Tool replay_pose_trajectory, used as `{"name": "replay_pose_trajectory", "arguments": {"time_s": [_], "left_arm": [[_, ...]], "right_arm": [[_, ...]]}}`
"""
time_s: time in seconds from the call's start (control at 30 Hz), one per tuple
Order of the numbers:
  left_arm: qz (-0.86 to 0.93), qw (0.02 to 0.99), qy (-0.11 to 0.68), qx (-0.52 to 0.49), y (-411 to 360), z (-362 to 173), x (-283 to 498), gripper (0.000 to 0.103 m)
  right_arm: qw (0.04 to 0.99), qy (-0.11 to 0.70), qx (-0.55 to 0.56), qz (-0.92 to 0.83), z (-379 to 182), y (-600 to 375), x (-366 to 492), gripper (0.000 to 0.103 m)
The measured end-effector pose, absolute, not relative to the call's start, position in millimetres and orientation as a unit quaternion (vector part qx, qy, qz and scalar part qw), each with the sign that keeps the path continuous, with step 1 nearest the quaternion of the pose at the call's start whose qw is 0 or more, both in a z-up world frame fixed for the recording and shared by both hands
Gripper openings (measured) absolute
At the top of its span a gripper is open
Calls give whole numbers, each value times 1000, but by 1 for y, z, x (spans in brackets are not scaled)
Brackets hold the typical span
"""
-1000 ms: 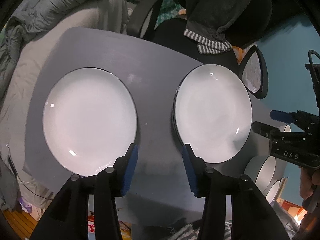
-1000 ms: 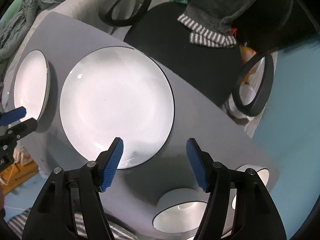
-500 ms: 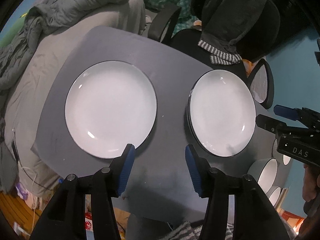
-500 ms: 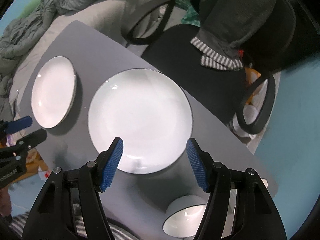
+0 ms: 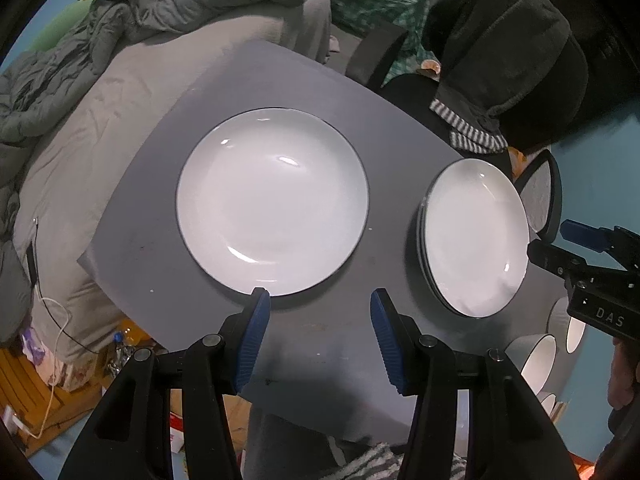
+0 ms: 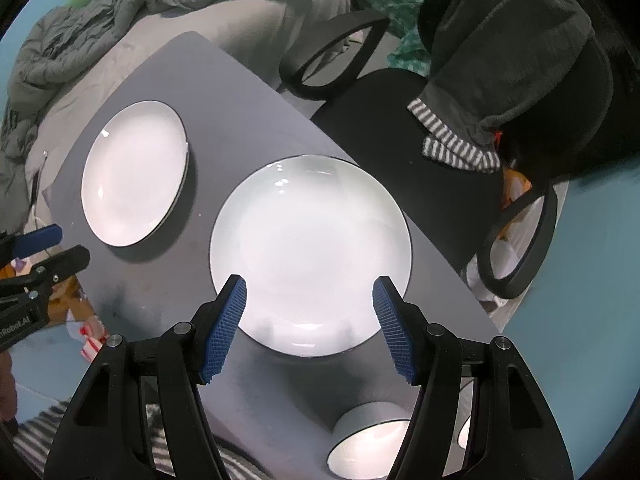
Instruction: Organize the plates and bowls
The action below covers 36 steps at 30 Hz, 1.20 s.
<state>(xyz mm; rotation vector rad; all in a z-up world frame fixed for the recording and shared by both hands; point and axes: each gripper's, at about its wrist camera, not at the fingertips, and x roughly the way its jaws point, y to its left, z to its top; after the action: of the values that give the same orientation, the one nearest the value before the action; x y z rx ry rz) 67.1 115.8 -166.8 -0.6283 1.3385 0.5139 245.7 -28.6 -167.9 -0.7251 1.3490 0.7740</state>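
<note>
On the grey table (image 5: pixel 304 80) lies a single white plate with a dark rim (image 5: pixel 272 204) (image 6: pixel 134 172). To its right sits a stack of like plates (image 5: pixel 476 236) (image 6: pixel 310 252). My left gripper (image 5: pixel 319 300) hangs open and empty above the bare table between them, near the single plate's front rim. My right gripper (image 6: pixel 310 280) is open and empty high over the front of the stack; it also shows at the right edge of the left wrist view (image 5: pixel 580 248). Grey bowls with white insides (image 6: pixel 372 448) (image 5: pixel 532 364) stand at the front right corner.
A black office chair (image 6: pixel 400 128) with a dark garment (image 6: pixel 512 40) draped over it stands behind the table. A bed with a grey duvet (image 5: pixel 80 80) borders the table's left side. Clutter and a white cable (image 5: pixel 52 340) lie on the floor below left.
Both grippers have risen and drifted left, so the plates look smaller and sit further right in each view. The left jaws stand slightly wider than a second ago.
</note>
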Motion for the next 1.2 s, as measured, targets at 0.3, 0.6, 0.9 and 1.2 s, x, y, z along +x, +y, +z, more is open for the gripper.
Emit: {"name": "replay_pose_trajectory", "arguments": {"time_s": [0.3, 0.6, 0.9, 1.2], "left_arm": [[237, 705, 602, -290, 141, -172, 52, 53], [231, 706, 607, -283, 187, -182, 40, 53], [224, 700, 614, -288, 242, -201, 28, 53], [203, 696, 625, -291, 271, -224, 29, 53]], "right_arm": [[650, 588, -329, 351, -171, -4, 236, 65], [641, 600, -311, 364, -183, 37, 225, 65], [633, 613, -295, 369, -208, 81, 215, 65], [628, 631, -287, 353, -240, 108, 218, 65]]}}
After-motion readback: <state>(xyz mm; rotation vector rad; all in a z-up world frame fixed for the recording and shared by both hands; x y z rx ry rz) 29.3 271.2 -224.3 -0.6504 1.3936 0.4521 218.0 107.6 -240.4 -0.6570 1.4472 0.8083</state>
